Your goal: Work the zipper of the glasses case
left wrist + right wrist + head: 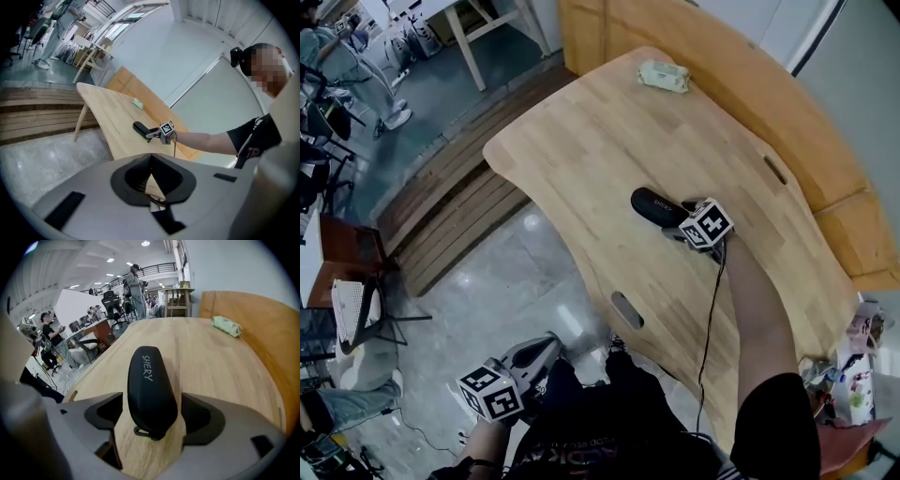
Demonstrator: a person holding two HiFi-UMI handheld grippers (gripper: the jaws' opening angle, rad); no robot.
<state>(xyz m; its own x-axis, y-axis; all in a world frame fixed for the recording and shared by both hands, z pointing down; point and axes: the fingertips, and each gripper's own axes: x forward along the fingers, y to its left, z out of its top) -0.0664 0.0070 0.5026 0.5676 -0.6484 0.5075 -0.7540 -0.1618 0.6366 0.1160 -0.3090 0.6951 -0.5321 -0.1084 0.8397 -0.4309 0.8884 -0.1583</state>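
Note:
A black glasses case (656,206) (151,385) lies on the wooden table (600,141), its white lettering facing up. A small zipper pull loop (143,432) shows at its near end. My right gripper (675,225) (152,412) is open, with one jaw on each side of the case's near end and a gap to each pad. My left gripper (546,349) (151,176) is shut with nothing in it, held low off the table by the person's lap. From the left gripper view, the case (139,127) and the right gripper (161,132) are seen far off.
A pale green pouch (664,76) (226,326) lies at the table's far end. The tabletop has slot cut-outs (626,309) near its front edge. A wooden panel (825,150) borders the right side. Small clutter (853,375) sits at the near right corner. People stand in the background.

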